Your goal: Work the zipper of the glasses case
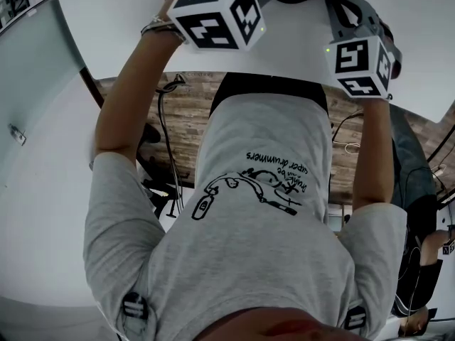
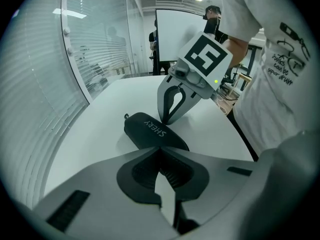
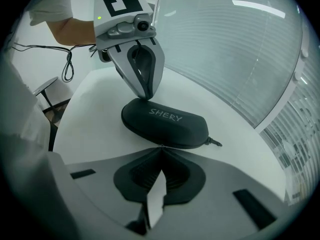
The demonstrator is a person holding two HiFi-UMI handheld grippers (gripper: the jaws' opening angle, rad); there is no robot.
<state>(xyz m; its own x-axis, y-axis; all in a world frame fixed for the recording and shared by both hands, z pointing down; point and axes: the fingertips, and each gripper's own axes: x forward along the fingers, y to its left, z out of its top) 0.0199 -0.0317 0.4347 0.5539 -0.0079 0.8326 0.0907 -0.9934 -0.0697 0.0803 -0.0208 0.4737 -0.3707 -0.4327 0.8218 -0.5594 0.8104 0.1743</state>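
We see a big glass wall (image 2: 75,84) with blinds along one side of the room. Next to it stands a white tabletop (image 3: 90,114) with a round edge.

The person holds one claw in each hand over the tabletop, and both point down at a slant. The left claw (image 2: 160,150) is closed, with its two jaws pressed together and nothing between them that we can see. Its tip is right at the end of the glasses case (image 3: 165,121), the end away from the glass wall. The right claw (image 3: 160,147) is closed too, jaws together, and we see nothing between them. Its tip sits right at one long side of the case, about halfway along.

The glasses case is black, and it has white letters on top. It lies flat on the tabletop, about midway between the edge by the glass wall and the edge by the person's body. It looks zipped shut.

The little zipper pull (image 3: 216,143) sticks out of the end of the case that points to the glass wall. No claw is touching the pull.
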